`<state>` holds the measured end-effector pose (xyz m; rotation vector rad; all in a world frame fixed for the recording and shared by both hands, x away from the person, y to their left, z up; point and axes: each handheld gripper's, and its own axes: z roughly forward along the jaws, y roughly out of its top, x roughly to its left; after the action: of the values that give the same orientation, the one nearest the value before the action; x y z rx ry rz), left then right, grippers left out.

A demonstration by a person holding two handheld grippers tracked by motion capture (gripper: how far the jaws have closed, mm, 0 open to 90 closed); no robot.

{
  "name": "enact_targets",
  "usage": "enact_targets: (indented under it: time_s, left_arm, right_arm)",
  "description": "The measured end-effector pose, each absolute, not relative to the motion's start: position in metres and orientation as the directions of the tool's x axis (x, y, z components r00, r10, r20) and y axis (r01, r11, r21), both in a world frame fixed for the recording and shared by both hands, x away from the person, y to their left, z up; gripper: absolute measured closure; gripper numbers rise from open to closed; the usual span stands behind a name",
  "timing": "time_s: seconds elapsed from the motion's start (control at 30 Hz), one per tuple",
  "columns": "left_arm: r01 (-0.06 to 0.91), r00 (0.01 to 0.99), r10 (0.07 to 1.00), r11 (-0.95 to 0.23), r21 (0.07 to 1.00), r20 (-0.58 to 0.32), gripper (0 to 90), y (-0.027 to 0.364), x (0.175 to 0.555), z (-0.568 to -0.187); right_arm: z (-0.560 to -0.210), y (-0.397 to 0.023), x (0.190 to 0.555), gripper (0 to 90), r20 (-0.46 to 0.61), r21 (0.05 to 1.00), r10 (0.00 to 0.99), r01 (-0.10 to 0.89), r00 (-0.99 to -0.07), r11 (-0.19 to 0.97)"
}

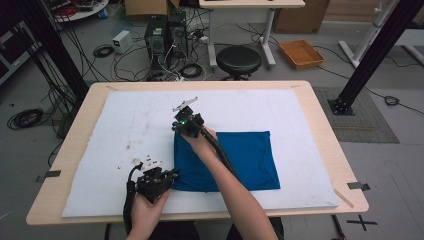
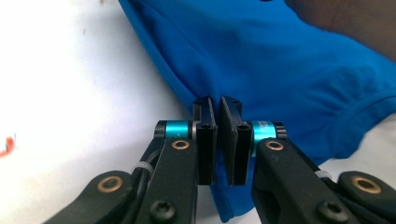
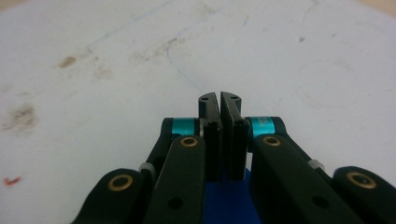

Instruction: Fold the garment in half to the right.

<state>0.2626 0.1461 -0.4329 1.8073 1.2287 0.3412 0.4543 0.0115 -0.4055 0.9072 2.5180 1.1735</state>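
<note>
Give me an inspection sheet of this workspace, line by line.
Surface: wooden table under a stained white mat.
Job's things: folded blue cloth on the mat.
Clutter: small white scraps beside the cloth.
Grippers: left claw shut on the cloth's near corner; right claw shut on its far corner.
Cables: black cable trails along the right forearm.
Surroundings: stool, computer towers, orange tray, floor wiring.

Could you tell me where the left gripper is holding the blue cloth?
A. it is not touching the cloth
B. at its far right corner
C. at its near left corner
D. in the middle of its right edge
C: the left gripper sits at the blue cloth's near left corner, and the left gripper view shows its jaws closed on the fabric.
</note>
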Motion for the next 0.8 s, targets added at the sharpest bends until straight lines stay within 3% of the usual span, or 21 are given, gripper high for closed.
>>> enact_targets:
  time_s: [0.27,0.4,0.8]
  left_arm:
    - [0.548,0.58,0.777,-0.149,0.823,-0.246,84.5,0.11,0.263,-0.405]
    - [0.535,0.632,0.733,-0.176,0.826,-0.253,84.6,0.078,0.27,-0.4]
    - [0.55,0.705,0.647,-0.24,0.8,-0.291,84.7,-0.011,0.294,-0.41]
  right_arm:
    - [-0.373,-0.047,0.453,88.1,0.136,0.786,0.595,0.452,-0.792,0.422]
    - [-0.362,-0.084,0.45,88.2,0.121,0.787,0.615,0.453,-0.779,0.418]
    - [-0.368,-0.195,0.451,88.3,0.136,0.768,0.719,0.532,-0.681,0.358]
